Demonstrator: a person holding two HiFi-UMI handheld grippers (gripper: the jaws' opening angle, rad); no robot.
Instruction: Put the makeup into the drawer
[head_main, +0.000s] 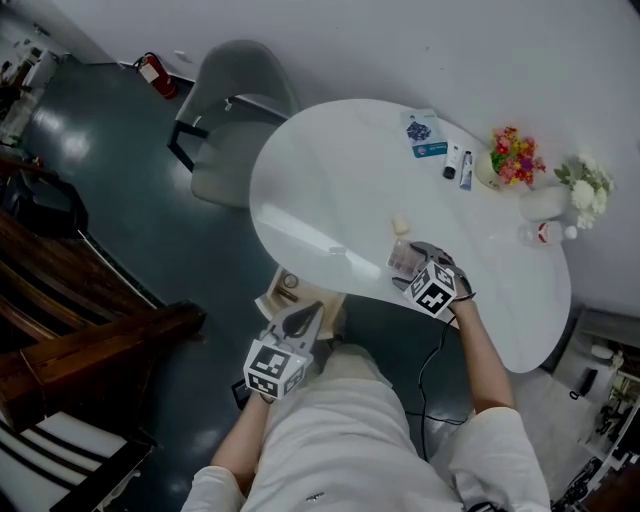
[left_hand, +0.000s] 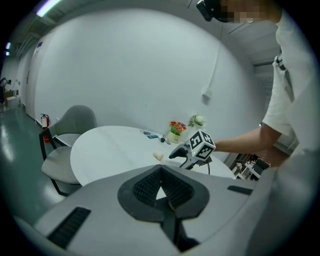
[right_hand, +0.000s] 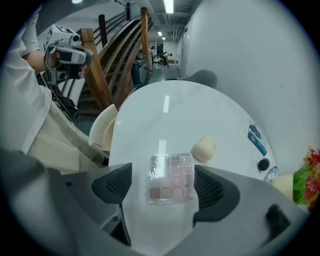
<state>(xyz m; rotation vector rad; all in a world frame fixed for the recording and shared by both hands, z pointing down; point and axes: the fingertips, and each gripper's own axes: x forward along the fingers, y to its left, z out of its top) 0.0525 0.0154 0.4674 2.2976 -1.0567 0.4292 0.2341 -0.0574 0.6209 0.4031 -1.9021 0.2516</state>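
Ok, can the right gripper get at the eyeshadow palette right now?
Probably yes: the right gripper has its jaws apart either side of the eyeshadow palette, lying flat on the table with nothing over it; the beige sponge sits clear of it.

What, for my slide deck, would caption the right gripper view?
Right gripper, jaws wide apart, poised over a clear eyeshadow palette lying on the white table, beige sponge just beyond.

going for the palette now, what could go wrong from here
The palette lies flat between the jaws of the open right claw, which may skid over its clear lid. It sits near the table edge, so a nudge could push it off. The sponge close by could get knocked.
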